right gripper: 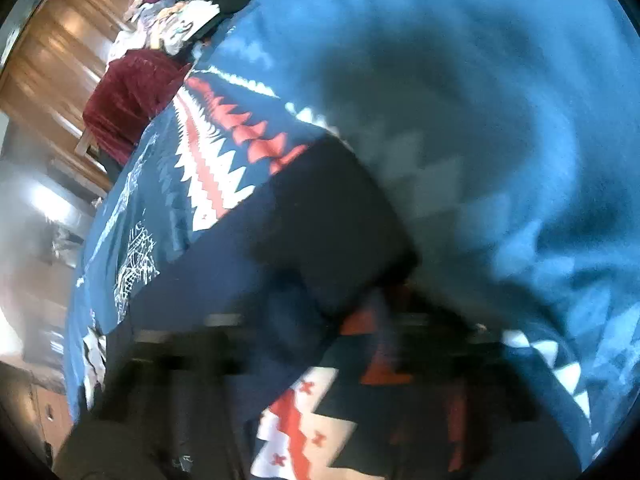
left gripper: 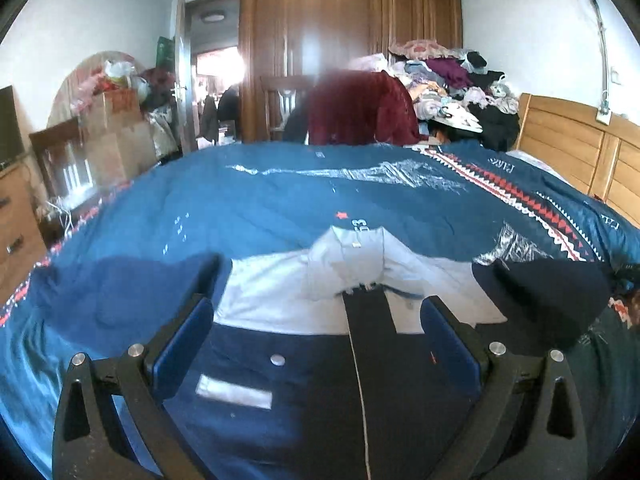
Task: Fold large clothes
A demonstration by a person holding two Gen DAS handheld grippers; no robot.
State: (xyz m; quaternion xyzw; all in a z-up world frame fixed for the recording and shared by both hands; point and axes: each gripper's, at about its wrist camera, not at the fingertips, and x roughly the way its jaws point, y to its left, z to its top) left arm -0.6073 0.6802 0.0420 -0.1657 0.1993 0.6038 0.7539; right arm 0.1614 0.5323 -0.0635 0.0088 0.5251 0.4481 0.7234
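A large navy and white jacket [left gripper: 280, 288] lies flat on the blue patterned duvet [left gripper: 260, 208], its white collar [left gripper: 348, 256] pointing away from me. A black zip band [left gripper: 368, 320] runs down its front. My left gripper [left gripper: 316, 308] hovers just over the chest, open, its blue pads on either side of the white panel. One navy sleeve [left gripper: 120, 292] spreads left and the other [left gripper: 540, 300] bunches up at the right. The right wrist view is tilted and blurred: a navy sleeve [right gripper: 320, 232] runs down toward my right gripper [right gripper: 316, 336], whose fingers are smeared dark shapes.
A wooden wardrobe [left gripper: 340, 40] stands behind the bed, beside a chair draped with a maroon garment [left gripper: 360, 112]. A heap of clothes [left gripper: 452, 80] sits by the wooden headboard [left gripper: 580, 148]. A dresser [left gripper: 16, 232] and cluttered boxes [left gripper: 116, 128] stand at the left.
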